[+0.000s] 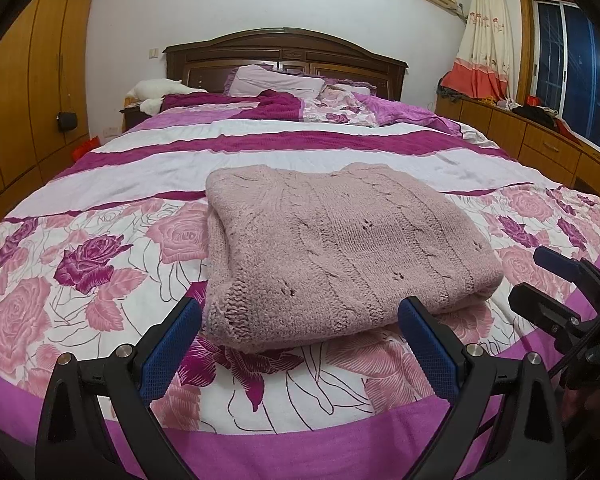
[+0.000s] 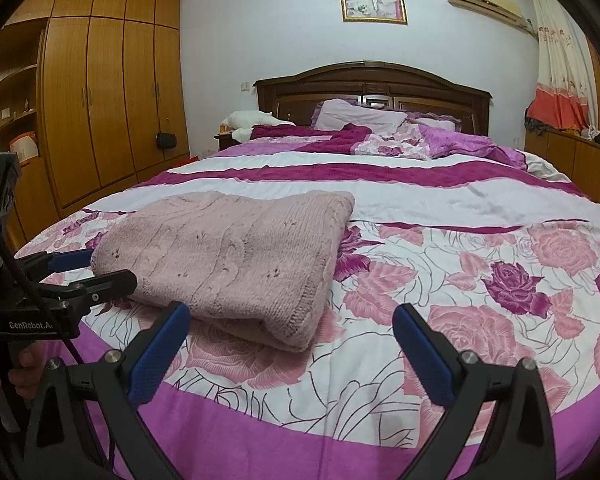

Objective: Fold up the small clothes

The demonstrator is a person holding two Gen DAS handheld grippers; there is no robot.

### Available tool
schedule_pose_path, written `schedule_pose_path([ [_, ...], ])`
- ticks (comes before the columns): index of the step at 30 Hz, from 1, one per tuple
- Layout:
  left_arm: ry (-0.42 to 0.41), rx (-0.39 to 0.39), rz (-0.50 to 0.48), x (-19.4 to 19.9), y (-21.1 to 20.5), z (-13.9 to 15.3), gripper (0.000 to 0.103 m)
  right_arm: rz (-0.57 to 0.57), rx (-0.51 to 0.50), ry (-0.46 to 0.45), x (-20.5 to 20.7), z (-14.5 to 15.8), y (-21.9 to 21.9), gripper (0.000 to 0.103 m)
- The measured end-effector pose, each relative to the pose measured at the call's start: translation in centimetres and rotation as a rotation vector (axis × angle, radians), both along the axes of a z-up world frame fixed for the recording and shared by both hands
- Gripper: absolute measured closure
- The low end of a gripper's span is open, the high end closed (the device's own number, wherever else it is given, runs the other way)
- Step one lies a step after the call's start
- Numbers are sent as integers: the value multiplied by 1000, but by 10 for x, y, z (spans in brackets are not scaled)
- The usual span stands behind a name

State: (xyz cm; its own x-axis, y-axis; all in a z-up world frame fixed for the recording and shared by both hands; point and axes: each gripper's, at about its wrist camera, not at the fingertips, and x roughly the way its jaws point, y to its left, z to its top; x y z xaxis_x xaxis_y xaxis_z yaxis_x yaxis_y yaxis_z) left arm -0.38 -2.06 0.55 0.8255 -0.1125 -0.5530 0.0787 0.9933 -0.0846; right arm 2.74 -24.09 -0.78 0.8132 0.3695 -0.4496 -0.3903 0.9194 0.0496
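A pale pink knitted sweater (image 1: 340, 248) lies folded into a thick rectangle on the floral bedspread (image 1: 80, 280). My left gripper (image 1: 300, 320) is open and empty, just in front of the sweater's near edge, not touching it. In the right wrist view the sweater (image 2: 228, 252) lies ahead to the left. My right gripper (image 2: 292, 320) is open and empty, level with the sweater's near right corner. The right gripper shows at the right edge of the left wrist view (image 1: 540, 280). The left gripper shows at the left of the right wrist view (image 2: 100, 272).
The bed (image 2: 420, 184) has pillows (image 2: 356, 118) and a rumpled purple quilt (image 2: 460, 142) by the dark wooden headboard (image 2: 372, 84). Wooden wardrobes (image 2: 100, 100) stand on the left. Low wooden cabinets (image 1: 540, 140) with clutter run under the window at right.
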Motion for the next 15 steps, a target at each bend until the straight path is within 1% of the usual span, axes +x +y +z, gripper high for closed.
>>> schedule_pose_path([
  [3,-16,-6,-4,-1,1,1,22,1,0,1,0,0,0,0],
  [8,-2,-3,-2,0,1,-2,22,1,-1,13,3,-2,0,0],
  [15,-4,-3,-3,-1,2,0,22,1,-2,18,4,-2,0,0],
])
